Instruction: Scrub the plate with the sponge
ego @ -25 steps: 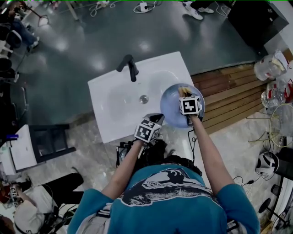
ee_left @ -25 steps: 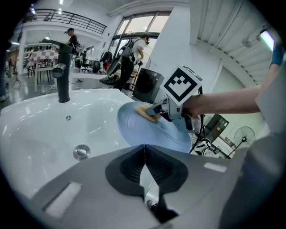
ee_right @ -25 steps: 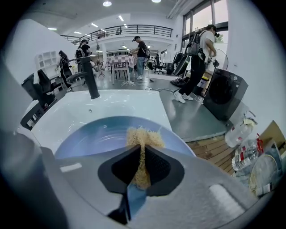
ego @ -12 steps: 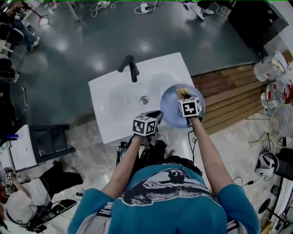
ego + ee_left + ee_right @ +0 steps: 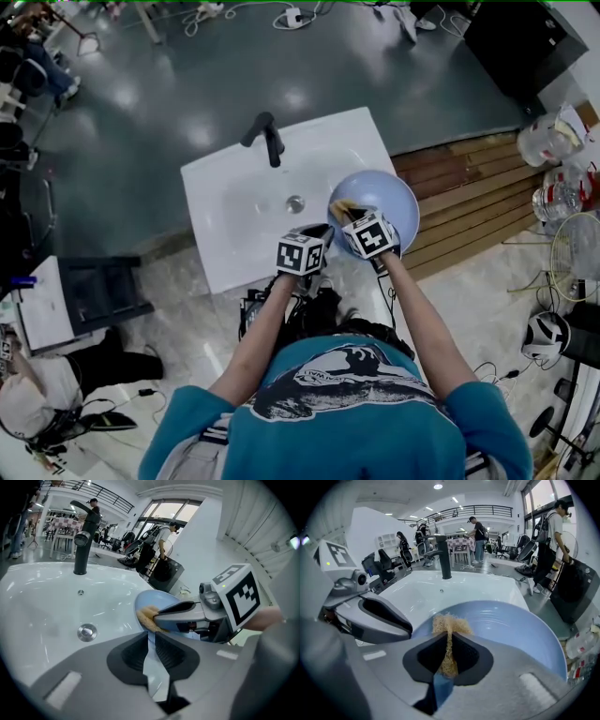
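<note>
A pale blue plate (image 5: 389, 197) sits tilted over the right side of the white sink (image 5: 225, 216). My left gripper (image 5: 323, 231) is at its near-left rim. In the left gripper view the thin rim (image 5: 151, 641) runs between the jaws, which have just been opening and no longer pinch it. My right gripper (image 5: 349, 214) is shut on a yellow sponge (image 5: 449, 623), which it presses on the plate (image 5: 511, 625) near the left rim. The sponge (image 5: 147, 617) and the right gripper (image 5: 187, 613) also show in the left gripper view.
A black faucet (image 5: 267, 136) stands at the sink's back and the drain (image 5: 295, 202) lies mid-basin. Wooden slats (image 5: 469, 187) and bottles (image 5: 553, 141) are to the right. People and furniture are in the room behind.
My right gripper has slid left across the plate with the sponge and rolled, now close to the left gripper. The left gripper has stayed in place, rolling a little.
</note>
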`<state>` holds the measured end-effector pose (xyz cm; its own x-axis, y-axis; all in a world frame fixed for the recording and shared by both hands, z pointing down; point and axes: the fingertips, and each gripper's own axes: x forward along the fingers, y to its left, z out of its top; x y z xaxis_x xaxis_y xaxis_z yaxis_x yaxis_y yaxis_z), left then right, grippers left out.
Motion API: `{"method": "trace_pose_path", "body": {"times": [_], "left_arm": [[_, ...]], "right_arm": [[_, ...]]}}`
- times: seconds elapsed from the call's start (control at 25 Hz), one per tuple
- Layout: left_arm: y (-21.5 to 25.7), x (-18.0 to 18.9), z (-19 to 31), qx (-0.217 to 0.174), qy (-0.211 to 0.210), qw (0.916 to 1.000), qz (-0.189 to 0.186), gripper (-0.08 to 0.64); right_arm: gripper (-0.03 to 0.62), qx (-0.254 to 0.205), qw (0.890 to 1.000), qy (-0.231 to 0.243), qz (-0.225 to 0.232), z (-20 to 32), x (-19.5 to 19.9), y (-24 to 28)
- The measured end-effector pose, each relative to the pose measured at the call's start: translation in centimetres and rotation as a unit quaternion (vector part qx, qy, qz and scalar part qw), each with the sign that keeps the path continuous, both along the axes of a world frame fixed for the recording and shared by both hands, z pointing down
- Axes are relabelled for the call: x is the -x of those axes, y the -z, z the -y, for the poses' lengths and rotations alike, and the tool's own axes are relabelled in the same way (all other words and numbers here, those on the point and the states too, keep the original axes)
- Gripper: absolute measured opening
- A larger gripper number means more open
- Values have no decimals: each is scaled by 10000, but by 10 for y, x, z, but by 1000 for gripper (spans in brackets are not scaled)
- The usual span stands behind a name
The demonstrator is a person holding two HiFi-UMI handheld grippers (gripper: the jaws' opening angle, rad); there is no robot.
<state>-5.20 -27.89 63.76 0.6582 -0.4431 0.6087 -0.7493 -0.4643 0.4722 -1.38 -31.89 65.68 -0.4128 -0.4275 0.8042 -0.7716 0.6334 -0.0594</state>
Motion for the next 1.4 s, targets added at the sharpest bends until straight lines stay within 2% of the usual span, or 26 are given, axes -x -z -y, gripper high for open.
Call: {"method": "trace_pose_path", "body": {"times": [0.4,0.56,0.88,1.12,1.4], "left_arm": [[3,-2,4,-23,132,9999,58,76],[-6,-8,0,194,21,9998,17,107],[-10,-21,-5,555,136,9980,-263,106],[-12,-26,-3,795,437,9946,-495,104],[-15,-27,4,869,927,9912,-375,78]], "right_arm": [[32,405,9986,75,347,-50,-5,4],[32,469,9979,3,440,-62,-13,5],[34,543,9978,49,380,-73,-30,6],[32,608,9969,287,421,-79,-35,7],[32,852,9912,947,358,-95,-46,6]]}}
